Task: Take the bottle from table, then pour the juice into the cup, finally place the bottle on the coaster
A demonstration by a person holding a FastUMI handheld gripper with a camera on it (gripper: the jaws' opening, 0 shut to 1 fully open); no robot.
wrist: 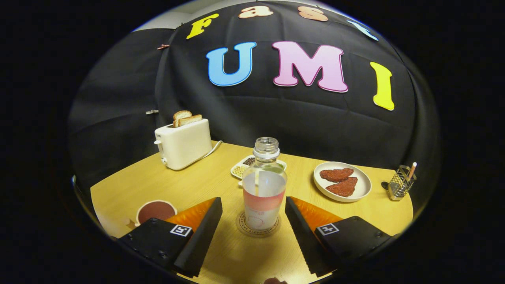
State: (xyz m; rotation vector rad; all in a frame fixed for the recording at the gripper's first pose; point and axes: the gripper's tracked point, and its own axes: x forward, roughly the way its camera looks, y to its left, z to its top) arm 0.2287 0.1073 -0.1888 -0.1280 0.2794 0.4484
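A clear uncapped bottle point(263, 185) with a pink label band stands upright on a round coaster point(258, 225) on the wooden table point(221, 185). My gripper point(252, 207) is open, its two fingers point(205, 221) standing on either side of the bottle with a gap on each side, not touching it. A cup point(156, 211) holding dark reddish liquid sits just left of the left finger, partly hidden behind it.
A white toaster point(183, 144) with bread slices stands at the back left. Behind the bottle lies a small divided dish point(241, 167) of beans. A white plate point(342, 181) with two reddish pieces and a wire holder point(400, 182) sit to the right.
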